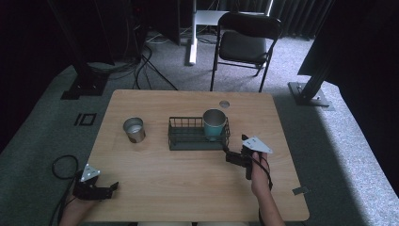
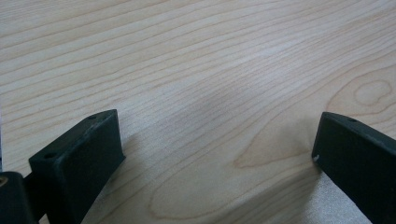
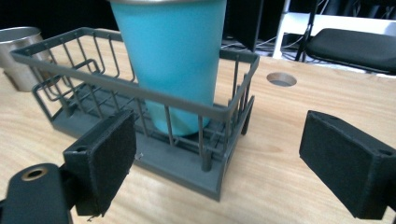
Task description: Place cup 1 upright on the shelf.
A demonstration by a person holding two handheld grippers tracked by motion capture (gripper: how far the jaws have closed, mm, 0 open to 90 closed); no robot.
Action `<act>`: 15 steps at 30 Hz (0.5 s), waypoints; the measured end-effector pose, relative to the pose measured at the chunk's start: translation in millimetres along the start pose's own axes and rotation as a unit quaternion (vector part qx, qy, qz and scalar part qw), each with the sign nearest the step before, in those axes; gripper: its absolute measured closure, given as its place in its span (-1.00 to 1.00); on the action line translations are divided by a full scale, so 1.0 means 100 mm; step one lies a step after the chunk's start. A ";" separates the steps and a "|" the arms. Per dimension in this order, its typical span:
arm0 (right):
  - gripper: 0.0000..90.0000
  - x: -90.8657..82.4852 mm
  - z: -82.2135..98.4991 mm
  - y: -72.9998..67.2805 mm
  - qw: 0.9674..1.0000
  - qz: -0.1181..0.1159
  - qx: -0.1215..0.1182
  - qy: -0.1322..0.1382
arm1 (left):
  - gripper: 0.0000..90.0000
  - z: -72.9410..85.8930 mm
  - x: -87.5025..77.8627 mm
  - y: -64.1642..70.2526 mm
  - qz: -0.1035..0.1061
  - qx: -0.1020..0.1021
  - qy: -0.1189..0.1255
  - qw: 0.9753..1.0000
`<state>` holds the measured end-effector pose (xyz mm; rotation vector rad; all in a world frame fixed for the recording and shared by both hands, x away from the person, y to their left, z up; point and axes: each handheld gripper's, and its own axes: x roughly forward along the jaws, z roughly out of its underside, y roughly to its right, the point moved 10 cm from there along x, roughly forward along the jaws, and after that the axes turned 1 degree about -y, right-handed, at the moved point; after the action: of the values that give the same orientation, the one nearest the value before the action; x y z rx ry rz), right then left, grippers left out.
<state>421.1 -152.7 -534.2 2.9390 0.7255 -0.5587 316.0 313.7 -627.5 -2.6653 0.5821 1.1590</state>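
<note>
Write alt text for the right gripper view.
A teal cup stands upright in the right end of a grey wire basket on a wooden table, seen between the open right gripper jaws, which hold nothing. A steel cup sits past the basket's far end, a black chair behind the table.
</note>
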 end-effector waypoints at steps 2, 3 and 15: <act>-0.76 -0.03 0.03 0.03 1.000 -0.001 0.006 -0.004 | -0.95 0.00 0.00 0.00 0.000 0.000 0.000 1.000; -0.76 -0.04 0.05 0.06 1.000 0.000 0.007 -0.006 | -0.95 0.00 0.00 0.00 0.000 0.000 0.000 1.000; -0.76 -0.19 0.35 0.27 0.999 -0.009 0.000 -0.042 | -0.95 0.00 0.00 0.00 0.000 0.000 0.000 1.000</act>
<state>406.5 -189.9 -560.9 2.8904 0.7435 -0.6794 316.0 313.7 -627.5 -2.6653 0.5819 1.1588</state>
